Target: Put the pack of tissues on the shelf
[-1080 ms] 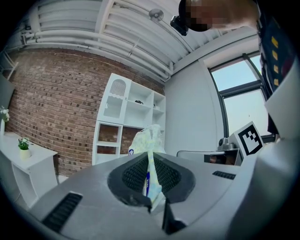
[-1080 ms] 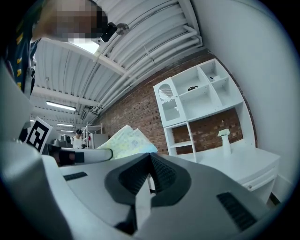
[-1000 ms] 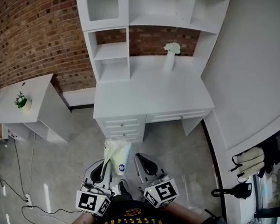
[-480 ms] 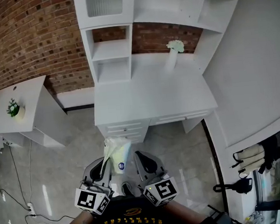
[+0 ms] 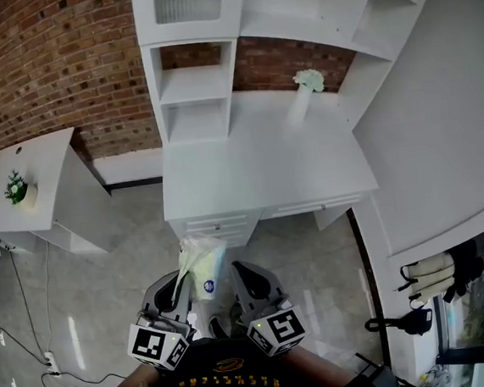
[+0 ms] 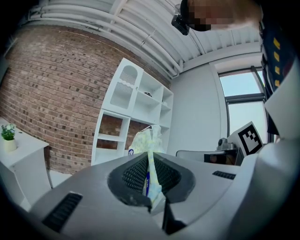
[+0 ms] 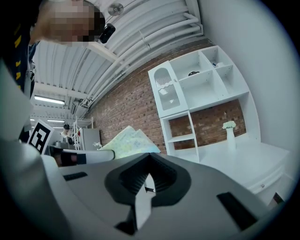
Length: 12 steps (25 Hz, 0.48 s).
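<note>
The left gripper [image 5: 181,281] is clamped on an edge of the pack of tissues [image 5: 203,264], holding it up over the floor in front of the white table [image 5: 257,174]. The right gripper [image 5: 238,271], just beside it, is closed with nothing between its jaws. The shelf [image 5: 193,87] stands at the back of the table, near a vase [image 5: 300,104] of flowers.

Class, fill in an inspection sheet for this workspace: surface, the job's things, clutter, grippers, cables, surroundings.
Surface: white desk, bare but for a vase of white flowers.
Job's things: pack of tissues, held in front of the desk; shelf, lower compartments bare.
Clutter: nothing seen.
Grippers: left gripper shut on the pack's edge; right gripper shut, empty.
Cables: cords on the floor, left.
Surroundings: brick wall; side table with a small plant.
</note>
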Tool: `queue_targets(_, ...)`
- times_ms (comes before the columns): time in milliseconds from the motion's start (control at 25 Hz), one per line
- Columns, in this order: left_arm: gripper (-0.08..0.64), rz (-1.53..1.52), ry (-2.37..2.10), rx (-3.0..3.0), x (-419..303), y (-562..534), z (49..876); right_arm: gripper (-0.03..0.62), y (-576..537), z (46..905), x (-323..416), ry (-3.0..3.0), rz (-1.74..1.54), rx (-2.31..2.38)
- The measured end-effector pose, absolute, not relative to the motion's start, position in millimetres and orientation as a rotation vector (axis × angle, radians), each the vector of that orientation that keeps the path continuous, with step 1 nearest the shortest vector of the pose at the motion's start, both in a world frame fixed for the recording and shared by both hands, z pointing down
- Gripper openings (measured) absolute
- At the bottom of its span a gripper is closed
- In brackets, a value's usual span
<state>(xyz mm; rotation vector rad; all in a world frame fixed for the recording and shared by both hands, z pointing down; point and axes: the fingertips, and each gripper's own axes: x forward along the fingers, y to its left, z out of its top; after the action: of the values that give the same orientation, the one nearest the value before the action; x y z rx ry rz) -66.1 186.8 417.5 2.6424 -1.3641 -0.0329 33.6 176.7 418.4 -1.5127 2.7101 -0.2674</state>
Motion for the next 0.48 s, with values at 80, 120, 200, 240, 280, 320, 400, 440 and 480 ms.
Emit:
queue_targets(80,0.012,-0.031,-1.371,2.640,-67.8,179.4,418.6,-0.002,169.3,420.4,31.7,2.710,-0.270,-1.502)
queue_targets(120,0.012,-0.030,-1.374,2.640,-68.2,175.1,418.8,-0.002,165.0,422.2,30.9,2.709,-0.275,-1.495)
queue_targets(200,0.012,-0.027,-1.380,2.643,-68.7,166.0,418.1,-0.002,155.4,424.4,29.6,2.708,-0.281,-1.484)
queue_targets(240,0.012,-0.026,-1.383,2.644,-69.2,161.8,417.4,-0.002,150.8,424.4,28.8,2.708,-0.283,-1.480)
queue_targets(280,0.012,-0.024,-1.386,2.645,-69.9,158.0,416.6,-0.002,146.6,423.8,28.0,2.706,-0.283,-1.475)
queue_targets(320,0.012,-0.024,-1.390,2.645,-70.8,154.1,416.0,-0.002,142.5,422.7,27.1,2.703,-0.284,-1.467)
queue_targets(400,0.012,-0.022,-1.400,2.640,-72.0,144.9,415.8,-0.002,133.2,420.0,26.0,2.698,-0.286,-1.449)
queue_targets(440,0.012,-0.020,-1.404,2.637,-72.0,139.2,416.3,-0.002,127.4,418.9,26.0,2.701,-0.285,-1.445)
queue_targets(480,0.012,-0.018,-1.407,2.633,-71.6,133.1,416.9,-0.002,121.0,418.4,26.4,2.706,-0.283,-1.443)
